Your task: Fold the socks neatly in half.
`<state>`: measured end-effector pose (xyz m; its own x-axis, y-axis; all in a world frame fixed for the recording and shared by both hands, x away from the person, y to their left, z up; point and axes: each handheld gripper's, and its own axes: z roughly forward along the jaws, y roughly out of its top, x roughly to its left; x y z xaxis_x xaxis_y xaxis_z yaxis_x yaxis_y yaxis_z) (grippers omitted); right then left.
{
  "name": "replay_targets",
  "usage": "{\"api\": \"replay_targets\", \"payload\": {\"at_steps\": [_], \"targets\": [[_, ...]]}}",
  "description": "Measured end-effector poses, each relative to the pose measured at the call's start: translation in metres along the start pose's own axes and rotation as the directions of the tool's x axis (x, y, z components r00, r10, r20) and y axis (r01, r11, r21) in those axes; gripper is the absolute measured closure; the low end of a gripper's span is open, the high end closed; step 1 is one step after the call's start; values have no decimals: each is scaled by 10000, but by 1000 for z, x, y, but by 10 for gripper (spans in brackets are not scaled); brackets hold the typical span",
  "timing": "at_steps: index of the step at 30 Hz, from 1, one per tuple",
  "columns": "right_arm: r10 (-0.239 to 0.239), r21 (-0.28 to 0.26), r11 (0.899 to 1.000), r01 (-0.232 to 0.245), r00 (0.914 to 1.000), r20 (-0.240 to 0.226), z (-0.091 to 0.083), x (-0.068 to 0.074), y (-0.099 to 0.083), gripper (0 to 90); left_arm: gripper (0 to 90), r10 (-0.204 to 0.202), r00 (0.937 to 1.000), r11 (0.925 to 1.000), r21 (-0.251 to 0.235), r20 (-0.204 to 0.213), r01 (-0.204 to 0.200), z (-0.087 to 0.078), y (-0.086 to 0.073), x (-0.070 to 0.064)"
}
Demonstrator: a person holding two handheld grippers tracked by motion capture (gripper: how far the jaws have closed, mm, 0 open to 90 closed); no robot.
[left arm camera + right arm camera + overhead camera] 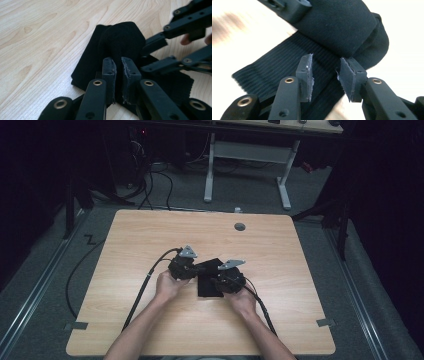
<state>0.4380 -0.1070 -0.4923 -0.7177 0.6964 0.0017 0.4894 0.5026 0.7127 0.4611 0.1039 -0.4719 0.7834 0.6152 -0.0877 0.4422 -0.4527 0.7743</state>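
Black ribbed sock (210,281) lies mid-surface (130,245) between both hands, soft and limp, likely to sag. Left claw (118,75) pinches a raised fold nearly closed; right claw (325,75) hovers parted over the cuff, gripping nothing. Best grabbed at doubled fabric.

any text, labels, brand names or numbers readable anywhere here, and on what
None can be read.
The black cloth shows plain knit and ribbing, no tag or print.
The left gripper and right gripper show bare black links and brass rivets, no markings.
The wooden table carries no lettering; the small grey tabs at its front corners are too small to tell if they bear any.
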Motion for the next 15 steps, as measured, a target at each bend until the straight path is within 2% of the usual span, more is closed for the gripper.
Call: {"api": "replay_targets", "payload": {"at_steps": [3,4,7,12,15], "targets": [[58,-145,9999,-60,9999,-141,-10,2,-2,624,820,9,10000,10000,7,-2,-9,1,1,-1],[-117,-175,9998,113,9997,-200,-18,4,-6,629,820,57,10000,10000,7,10,-57,3,1,-2],[-201,-64,9998,199,9992,-355,-24,6,-11,642,818,58,10000,10000,-11,30,-58,3,1,-2],[-172,340,9992,186,9990,-423,-15,6,-16,655,807,117,9998,9999,109,132,-119,4,0,-5],[-83,219,9997,91,9992,-398,-10,6,-16,661,797,116,9998,9997,214,168,-120,4,-4,-8]]}}
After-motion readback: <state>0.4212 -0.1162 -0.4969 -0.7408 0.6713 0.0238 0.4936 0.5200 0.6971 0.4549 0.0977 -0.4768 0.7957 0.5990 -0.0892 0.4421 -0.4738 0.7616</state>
